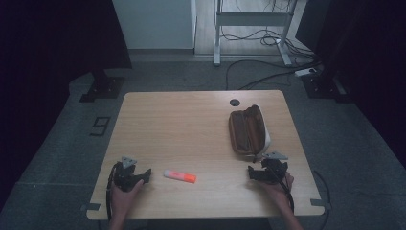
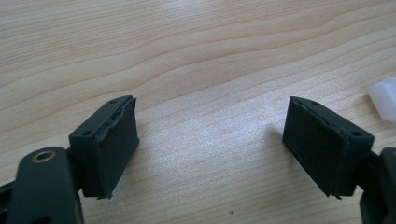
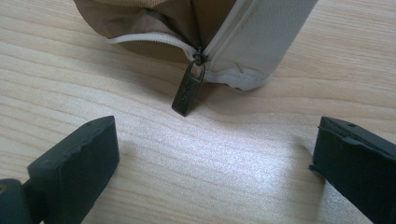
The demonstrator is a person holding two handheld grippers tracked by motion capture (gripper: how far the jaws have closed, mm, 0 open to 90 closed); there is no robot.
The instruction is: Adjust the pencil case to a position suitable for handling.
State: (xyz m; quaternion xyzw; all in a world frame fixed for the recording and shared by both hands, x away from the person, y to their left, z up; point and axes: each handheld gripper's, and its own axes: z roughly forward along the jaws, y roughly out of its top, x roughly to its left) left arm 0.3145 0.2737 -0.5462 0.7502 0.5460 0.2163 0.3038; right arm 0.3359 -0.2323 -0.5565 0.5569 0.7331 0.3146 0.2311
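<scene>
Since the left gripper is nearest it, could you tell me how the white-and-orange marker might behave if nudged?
The marker looks cylindrical and lies flat on the smooth table, so it would probably roll sideways. It seems small, plastic and light, likely stiff rather than floppy.

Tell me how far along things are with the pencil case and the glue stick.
Done: the brown pencil case already lies unzipped, its zipper pull at the near end. In hand: nothing; the left gripper and right gripper are both open, resting on the table. Left: the glue stick lies outside the case between the grippers, untouched, so it probably still has to go in.
</scene>
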